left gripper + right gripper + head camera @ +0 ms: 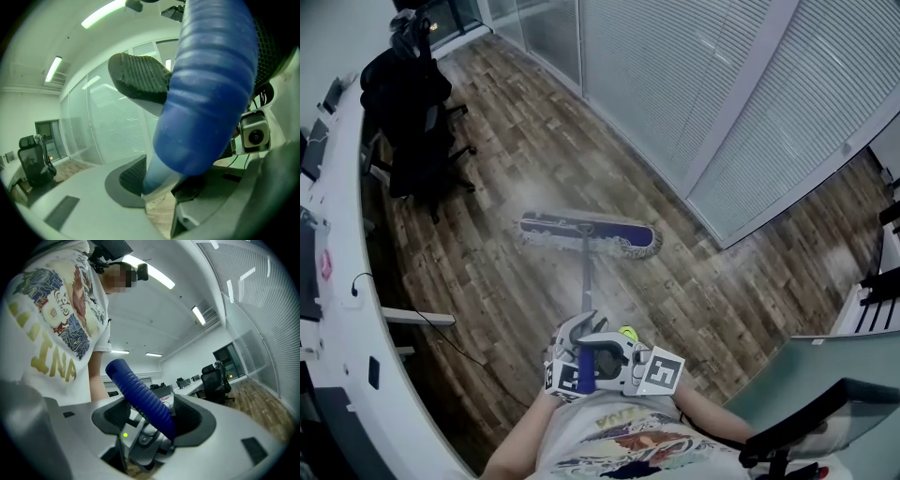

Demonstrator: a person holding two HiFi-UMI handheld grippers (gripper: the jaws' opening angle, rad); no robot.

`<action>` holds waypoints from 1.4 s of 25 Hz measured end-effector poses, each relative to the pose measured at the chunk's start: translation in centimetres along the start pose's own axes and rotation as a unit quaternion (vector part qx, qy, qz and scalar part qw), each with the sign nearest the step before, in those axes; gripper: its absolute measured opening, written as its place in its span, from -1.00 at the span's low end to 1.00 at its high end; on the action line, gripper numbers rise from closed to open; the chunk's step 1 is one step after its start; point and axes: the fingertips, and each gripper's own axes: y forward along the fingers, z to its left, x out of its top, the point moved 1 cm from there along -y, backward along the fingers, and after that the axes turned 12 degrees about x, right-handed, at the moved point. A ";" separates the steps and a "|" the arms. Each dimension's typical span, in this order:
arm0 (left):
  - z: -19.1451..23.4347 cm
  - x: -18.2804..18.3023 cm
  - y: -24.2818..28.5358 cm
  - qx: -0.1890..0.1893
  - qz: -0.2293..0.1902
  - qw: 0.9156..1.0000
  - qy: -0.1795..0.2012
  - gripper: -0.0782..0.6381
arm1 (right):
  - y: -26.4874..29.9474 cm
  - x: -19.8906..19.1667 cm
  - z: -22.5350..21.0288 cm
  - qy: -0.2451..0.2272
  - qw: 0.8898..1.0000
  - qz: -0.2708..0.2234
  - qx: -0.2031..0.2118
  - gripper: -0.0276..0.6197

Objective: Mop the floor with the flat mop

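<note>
– Tongs first: what are the two grippers doing?

– Both are clamping the flat mop by its blue ribbed grip, close in front of the person. The left gripper is squeezing the lower part of the grip, with its jaws standing partly apart around it. The right gripper is pinching the grip just beside it, nearer the rounded top end, which is poking up beyond its jaws.

– And where is the mop itself lying?

– Its thin pole is running away from the person down to the mop head, a long blue pad with a pale fringe. That head is resting flat on the wooden floor, crosswise to the pole. A glass partition with blinds is standing near its right end. A black office chair and a curved white desk are sitting well apart on the left.

– How is it likely handling?

– Probably light, with a stiff pole and a soft, dragging head. The ribbing is likely helping against slipping, so the grip section looks like the right place to hold. Holds this close together are probably leaving little leverage for steering.
</note>
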 end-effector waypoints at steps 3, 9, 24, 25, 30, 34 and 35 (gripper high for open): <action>-0.6 0.9 3.2 0.010 0.007 1.000 0.003 -0.52 | -3.0 0.5 -1.8 0.006 1.000 0.006 0.015 -0.09; -1.8 2.9 10.4 0.033 0.019 0.999 0.006 -0.52 | -9.5 1.6 -5.7 0.006 0.999 0.020 0.046 -0.09; 4.7 3.6 24.9 0.022 0.024 0.999 0.036 -0.52 | -14.7 3.0 -20.7 0.022 1.000 0.003 0.014 -0.08; 5.6 3.6 26.2 0.020 0.024 0.999 0.037 -0.52 | -14.8 3.1 -22.4 0.025 1.000 0.002 0.008 -0.08; 11.2 3.3 33.9 0.010 0.019 0.999 0.046 -0.52 | -15.7 3.6 -32.1 0.041 0.999 0.013 -0.018 -0.06; 17.5 3.5 40.7 0.002 0.018 0.999 0.047 -0.52 | -15.4 5.0 -41.4 0.043 0.998 0.020 -0.039 -0.06; 19.5 3.6 42.1 0.002 0.015 0.999 0.046 -0.52 | -14.9 5.5 -43.7 0.041 0.998 0.018 -0.044 -0.06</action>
